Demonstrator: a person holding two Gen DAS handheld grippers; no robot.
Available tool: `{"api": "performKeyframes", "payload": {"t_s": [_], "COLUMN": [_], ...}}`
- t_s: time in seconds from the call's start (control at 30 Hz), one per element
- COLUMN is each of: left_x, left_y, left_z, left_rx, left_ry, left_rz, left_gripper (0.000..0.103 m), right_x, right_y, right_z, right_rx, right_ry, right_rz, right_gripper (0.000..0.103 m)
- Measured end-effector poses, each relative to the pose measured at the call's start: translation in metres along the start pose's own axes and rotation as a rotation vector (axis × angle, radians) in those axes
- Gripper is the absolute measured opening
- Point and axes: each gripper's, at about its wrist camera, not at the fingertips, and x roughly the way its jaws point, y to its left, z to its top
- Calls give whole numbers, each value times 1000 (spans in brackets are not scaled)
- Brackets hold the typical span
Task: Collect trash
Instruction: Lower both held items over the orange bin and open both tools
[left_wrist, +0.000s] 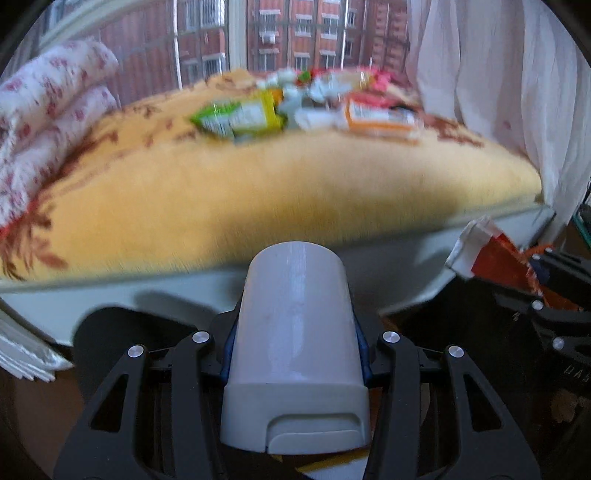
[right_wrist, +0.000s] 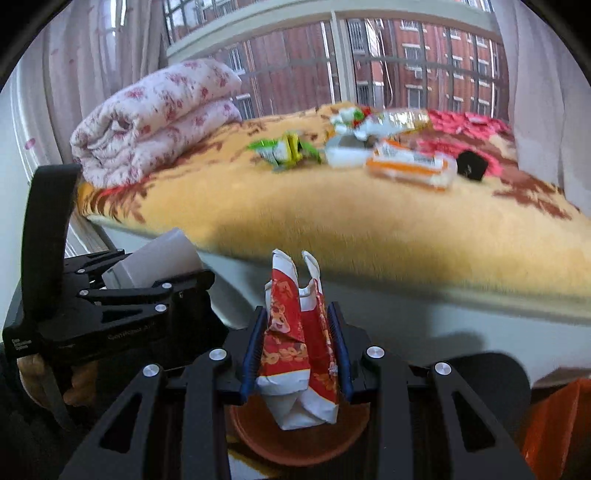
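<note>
Left gripper (left_wrist: 295, 332) fingers hold a stiff, light cup (left_wrist: 295, 314); right gripper (right_wrist: 297, 343) fingers pinch a crumpled, soft wrapper (right_wrist: 295, 343) mid-body, centre frame.

My left wrist camera looks forward and down along its fingers, low and close to the bed (left_wrist: 295, 177) edge, window (left_wrist: 280, 33) at upper centre. My right wrist camera faces likewise from just alongside. Both share the bed, the litter pile (right_wrist: 369, 147) and folded quilt (right_wrist: 155, 118) at upper left.
</note>
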Motion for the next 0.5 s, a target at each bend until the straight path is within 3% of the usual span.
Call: {"api": "performKeyframes", "payload": {"t_s": [0.23, 0.5], "left_x": [40, 63], "left_y": [-11, -10], "left_z": [-25, -37], "left_rx": [36, 37], "left_ry": [164, 252], "left_rz": [-21, -20], "left_gripper": [46, 46], "right_x": [20, 51], "right_y": [-4, -15], "right_z": [-22, -35], "right_rx": [1, 35], "right_ry": [113, 214], "right_rz": [-3, 27], "right_gripper": [34, 34]}}
